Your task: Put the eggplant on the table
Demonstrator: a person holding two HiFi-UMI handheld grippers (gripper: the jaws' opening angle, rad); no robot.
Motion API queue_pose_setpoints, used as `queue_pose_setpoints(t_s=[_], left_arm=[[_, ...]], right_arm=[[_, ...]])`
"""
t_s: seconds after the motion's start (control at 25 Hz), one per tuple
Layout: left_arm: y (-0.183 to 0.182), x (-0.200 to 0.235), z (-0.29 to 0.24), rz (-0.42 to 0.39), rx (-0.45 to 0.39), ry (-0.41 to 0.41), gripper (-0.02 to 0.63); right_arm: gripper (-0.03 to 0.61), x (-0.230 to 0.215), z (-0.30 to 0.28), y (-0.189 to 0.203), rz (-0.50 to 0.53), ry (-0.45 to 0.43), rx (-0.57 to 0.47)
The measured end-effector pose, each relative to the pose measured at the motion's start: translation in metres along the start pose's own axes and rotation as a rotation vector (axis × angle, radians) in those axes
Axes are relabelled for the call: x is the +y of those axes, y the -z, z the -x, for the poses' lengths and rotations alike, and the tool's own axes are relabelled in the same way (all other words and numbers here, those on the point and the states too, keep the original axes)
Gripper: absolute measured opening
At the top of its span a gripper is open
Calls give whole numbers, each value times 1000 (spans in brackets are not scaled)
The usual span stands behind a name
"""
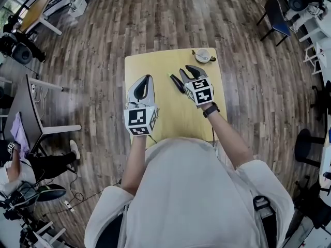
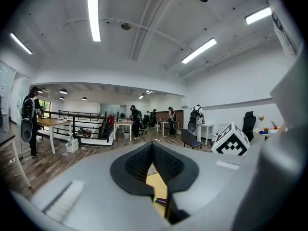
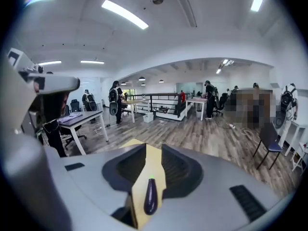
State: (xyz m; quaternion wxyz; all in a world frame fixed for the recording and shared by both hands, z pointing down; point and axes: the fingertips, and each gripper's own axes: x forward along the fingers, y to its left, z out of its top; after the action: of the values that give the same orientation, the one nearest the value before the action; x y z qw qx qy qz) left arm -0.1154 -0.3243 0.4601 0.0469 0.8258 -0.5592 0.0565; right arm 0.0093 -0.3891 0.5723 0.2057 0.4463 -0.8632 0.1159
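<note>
A small dark purple eggplant (image 1: 177,83) lies on the yellow table (image 1: 170,112), stem toward the far side. My right gripper (image 1: 189,72) hangs just right of it and above it, jaws apart, nothing between them. In the right gripper view the eggplant (image 3: 150,196) shows through the gap of the right gripper (image 3: 153,153), down on the table top (image 3: 153,170), untouched. My left gripper (image 1: 148,80) is held over the table's left half, its tips together and empty. The left gripper view shows the left gripper (image 2: 152,148) with a sliver of the eggplant (image 2: 160,201) below it.
A white cup on a saucer (image 1: 203,55) stands at the table's far right corner. Wooden floor surrounds the small table. A blue chair (image 1: 276,12) is at the far right, grey desks (image 1: 26,107) and a seated person (image 1: 15,164) at the left.
</note>
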Motion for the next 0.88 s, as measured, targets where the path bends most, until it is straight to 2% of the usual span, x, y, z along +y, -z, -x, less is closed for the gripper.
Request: queue_pose_setpoints(t_s=[0.16, 0.36, 0.64, 0.88], left_arm=[[-11, 6, 2, -7, -22, -13, 8], [-22, 11, 2, -21, -49, -12, 8], [-38, 5, 7, -23, -83, -6, 8], [-47, 7, 16, -19, -104, -10, 8]], right_arm=[[83, -1, 29, -33, 0, 26, -85], [63, -2, 58, -67, 47, 97, -173], [37, -6, 100, -94, -55, 140, -287], [17, 2, 123, -111, -12, 182, -364]])
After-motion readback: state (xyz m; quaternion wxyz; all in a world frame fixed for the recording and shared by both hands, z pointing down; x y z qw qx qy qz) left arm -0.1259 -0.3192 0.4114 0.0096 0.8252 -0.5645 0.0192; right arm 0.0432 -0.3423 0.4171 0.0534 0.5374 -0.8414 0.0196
